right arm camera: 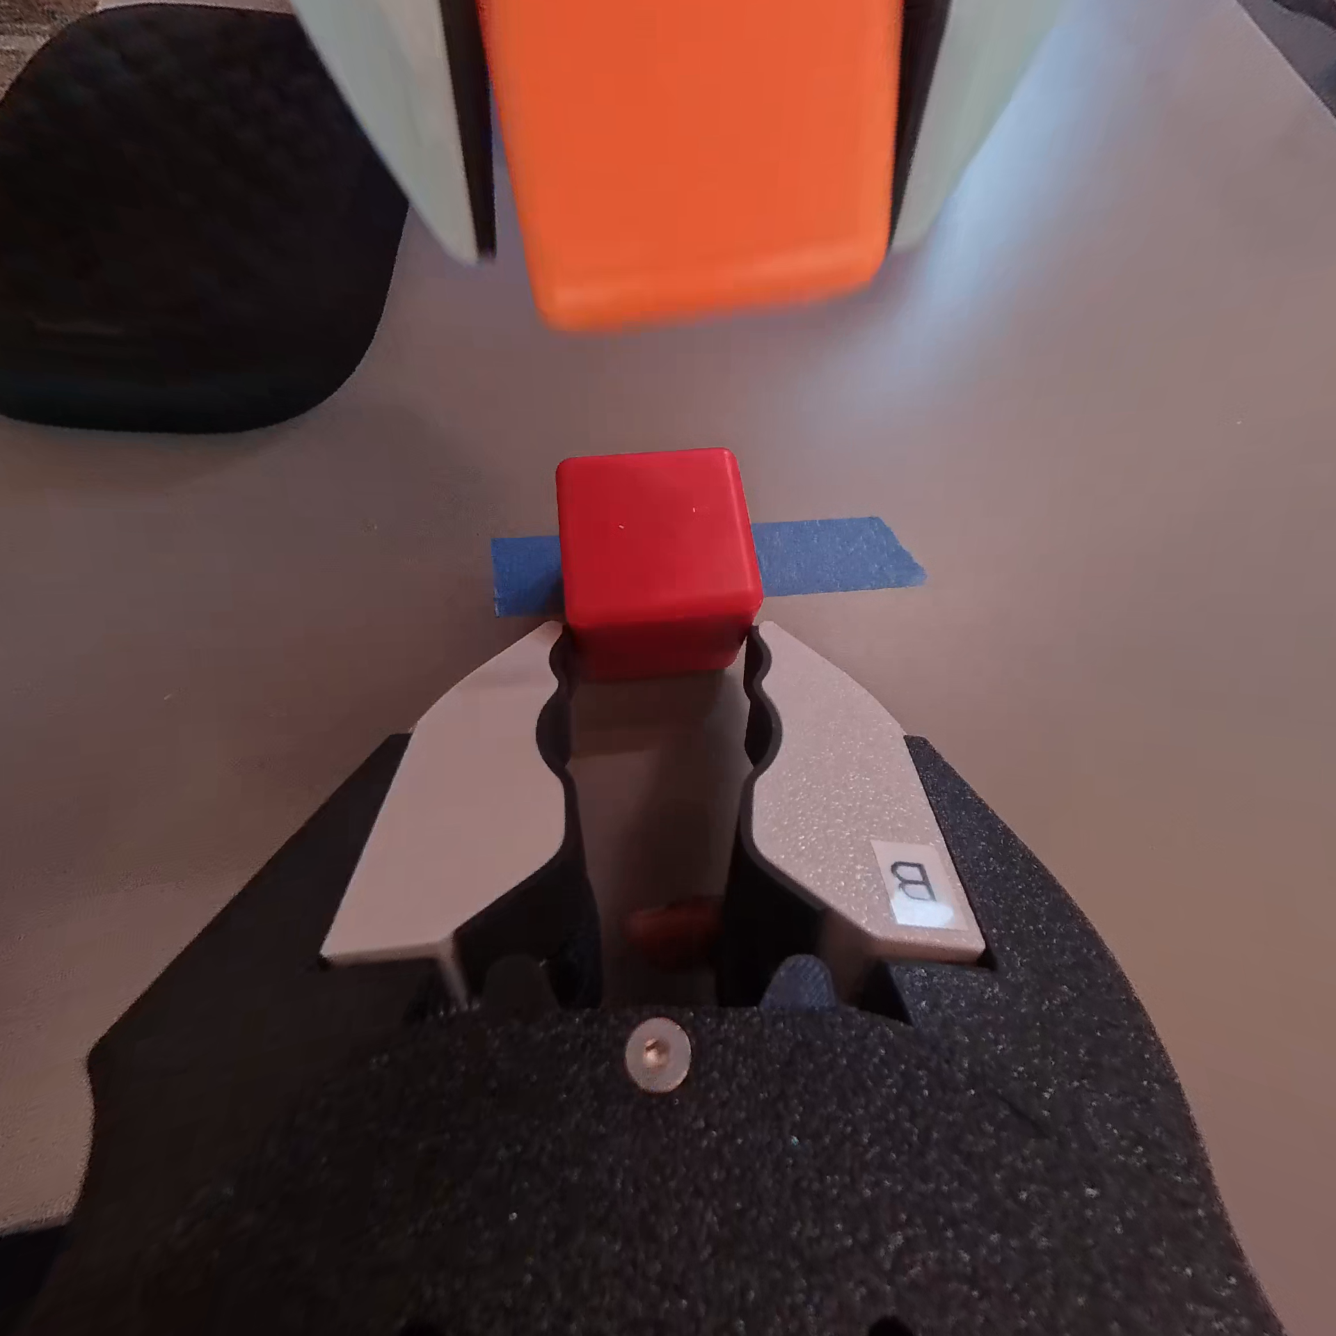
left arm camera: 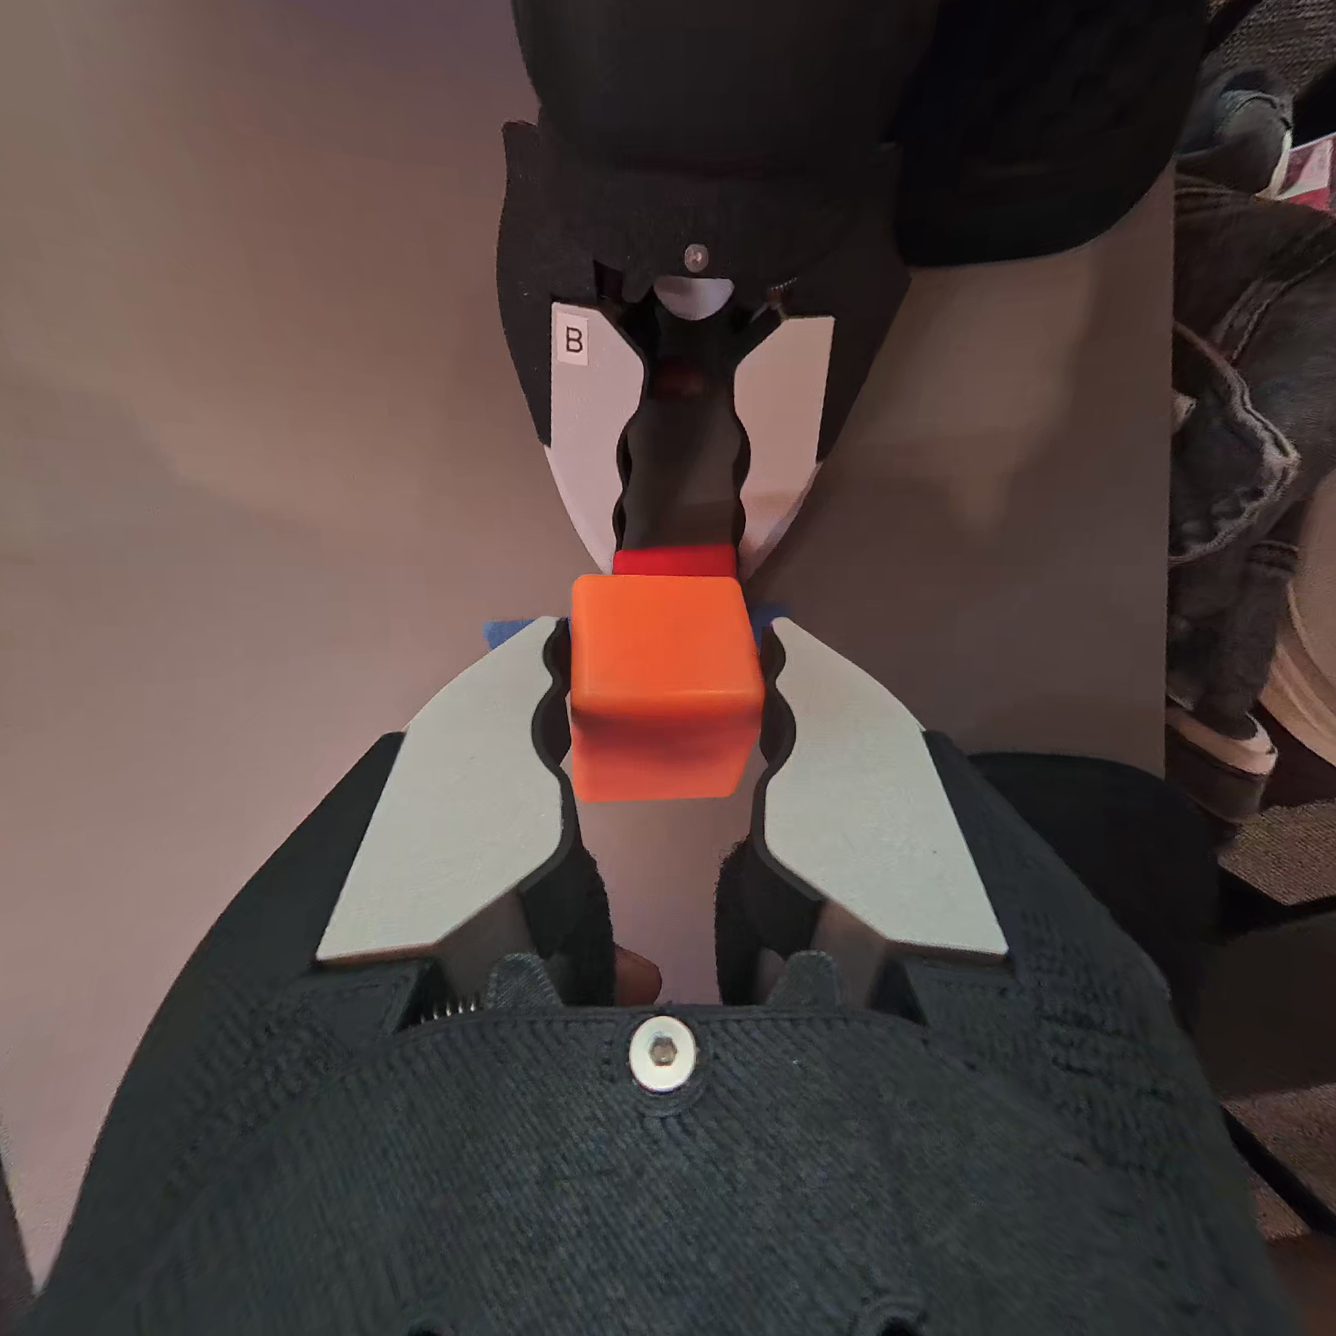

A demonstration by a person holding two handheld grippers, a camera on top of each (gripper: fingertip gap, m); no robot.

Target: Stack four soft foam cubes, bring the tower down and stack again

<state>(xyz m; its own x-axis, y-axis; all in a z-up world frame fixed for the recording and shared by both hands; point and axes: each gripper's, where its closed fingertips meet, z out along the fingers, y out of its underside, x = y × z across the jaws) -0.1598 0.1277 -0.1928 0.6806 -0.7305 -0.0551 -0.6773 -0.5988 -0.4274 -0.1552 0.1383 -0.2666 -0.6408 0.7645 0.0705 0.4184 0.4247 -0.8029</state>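
Two hand-held grippers face each other over a smooth grey-beige tabletop (right arm camera: 217,614), each with a foam cube at its tips. The left gripper (left arm camera: 661,672) has its pale grey fingers closed narrowly on an orange foam cube (left arm camera: 661,651), which is held clear of the table; in the right wrist view the same cube (right arm camera: 694,144) looms blurred at 12 o'clock, above and beyond the red one. The right gripper (right arm camera: 654,636) has its fingertips against the near lower corners of a red foam cube (right arm camera: 654,549), which sits on the table across a strip of blue painter's tape (right arm camera: 838,553); whether the fingers press the cube or merely touch it cannot be told. In the left wrist view the red cube (left arm camera: 672,560) peeks out just behind the orange one at 12 o'clock.

A small white sticker (right arm camera: 914,893) bearing a printed letter sits on the right gripper's finger at 4 o'clock. Both gripper bodies are black, coarse-textured printed plastic with wavy dark finger pads. A black padded chair seat (right arm camera: 166,231) lies at 10 o'clock, and crumpled grey clothing (left arm camera: 1243,434) sits past the table's edge at 3 o'clock.
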